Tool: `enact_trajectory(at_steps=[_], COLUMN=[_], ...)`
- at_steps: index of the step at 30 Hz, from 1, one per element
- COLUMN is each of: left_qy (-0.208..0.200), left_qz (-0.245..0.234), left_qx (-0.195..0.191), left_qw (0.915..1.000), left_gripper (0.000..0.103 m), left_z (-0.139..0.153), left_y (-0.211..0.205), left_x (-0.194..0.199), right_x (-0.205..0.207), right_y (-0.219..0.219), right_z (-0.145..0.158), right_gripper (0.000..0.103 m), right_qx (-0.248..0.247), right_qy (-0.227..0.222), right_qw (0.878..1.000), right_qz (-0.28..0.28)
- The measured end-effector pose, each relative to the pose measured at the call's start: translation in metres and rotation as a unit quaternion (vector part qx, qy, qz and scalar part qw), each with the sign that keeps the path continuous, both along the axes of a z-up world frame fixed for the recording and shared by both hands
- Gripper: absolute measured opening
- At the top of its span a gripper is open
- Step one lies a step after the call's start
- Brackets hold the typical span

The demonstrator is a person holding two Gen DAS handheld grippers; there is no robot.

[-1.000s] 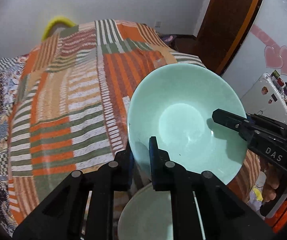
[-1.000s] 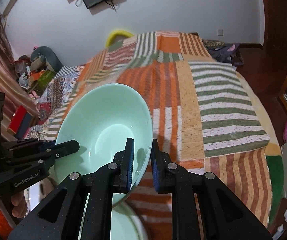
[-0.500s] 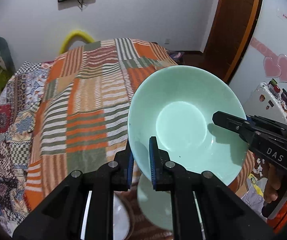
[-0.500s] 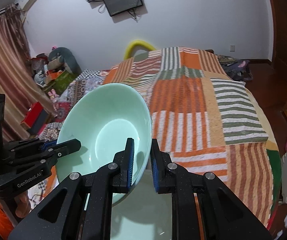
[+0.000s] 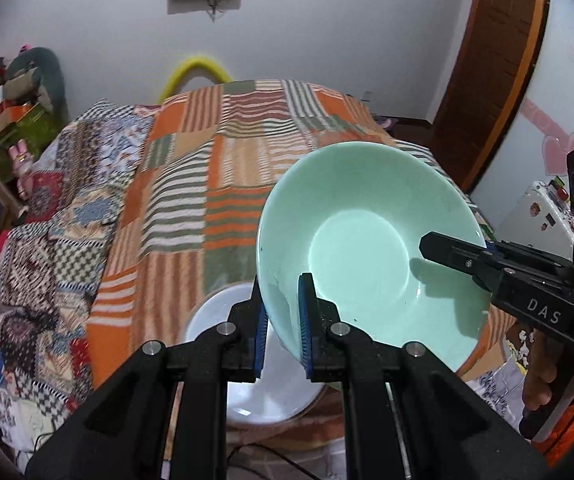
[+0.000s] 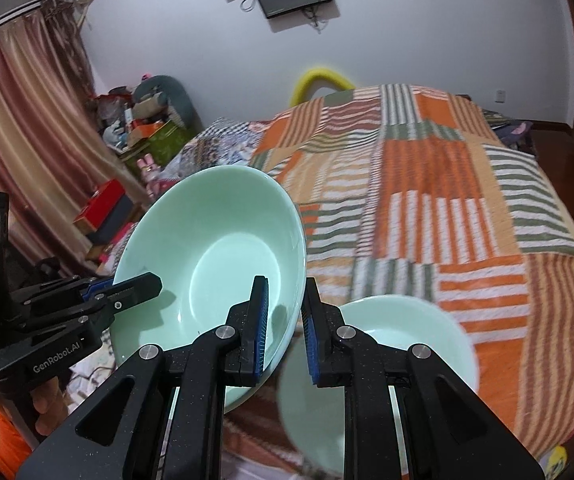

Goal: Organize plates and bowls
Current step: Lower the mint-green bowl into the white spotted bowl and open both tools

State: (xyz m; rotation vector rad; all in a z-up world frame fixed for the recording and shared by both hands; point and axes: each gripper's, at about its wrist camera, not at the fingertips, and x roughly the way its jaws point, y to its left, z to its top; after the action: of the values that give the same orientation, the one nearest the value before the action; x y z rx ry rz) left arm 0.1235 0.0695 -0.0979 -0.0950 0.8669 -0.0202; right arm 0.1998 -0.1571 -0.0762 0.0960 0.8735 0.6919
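A large mint green bowl [image 5: 367, 248] is held in the air between both grippers, tilted toward me. My left gripper [image 5: 281, 326] is shut on its near left rim. My right gripper [image 6: 285, 326] is shut on the opposite rim of the same bowl [image 6: 215, 264]; it shows in the left wrist view [image 5: 453, 254] at the bowl's right side. Below the held bowl lies a pale bowl [image 5: 243, 380] on a round surface; in the right wrist view it looks mint green [image 6: 399, 344] and blurred.
A bed with an orange, green and white striped patchwork cover [image 5: 227, 184] fills the space ahead. A brown door [image 5: 487, 72] stands at the right. Boxes and toys [image 6: 139, 128] are piled by a striped curtain [image 6: 19, 140] at the left.
Both grippers have lifted the green bowl higher and pulled it back from the bed. The lower bowl has come more into view beneath it.
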Motion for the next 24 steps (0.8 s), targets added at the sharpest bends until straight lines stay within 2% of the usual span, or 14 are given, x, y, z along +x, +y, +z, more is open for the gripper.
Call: enact_trajectory(at_steps=[12, 24], left_qy=[0.024, 0.063], left_qz=[0.044, 0.058], left_qx=[0.005, -0.010], left_qw=[0.9987, 0.9963], left_gripper=[0.012, 0.012], left_z=[-0.028, -0.075], left_y=[0.045, 0.060], left_x=[-0.025, -0.024], right_x=[-0.021, -0.028], right_y=[0.051, 0.065], right_z=[-0.026, -0.056], right_gripper=[0.016, 0.017], right_qx=[-0.007, -0.036], right_qy=[0.026, 0.058], right_qw=[0.999, 0.996], right_qz=[0.042, 0.050])
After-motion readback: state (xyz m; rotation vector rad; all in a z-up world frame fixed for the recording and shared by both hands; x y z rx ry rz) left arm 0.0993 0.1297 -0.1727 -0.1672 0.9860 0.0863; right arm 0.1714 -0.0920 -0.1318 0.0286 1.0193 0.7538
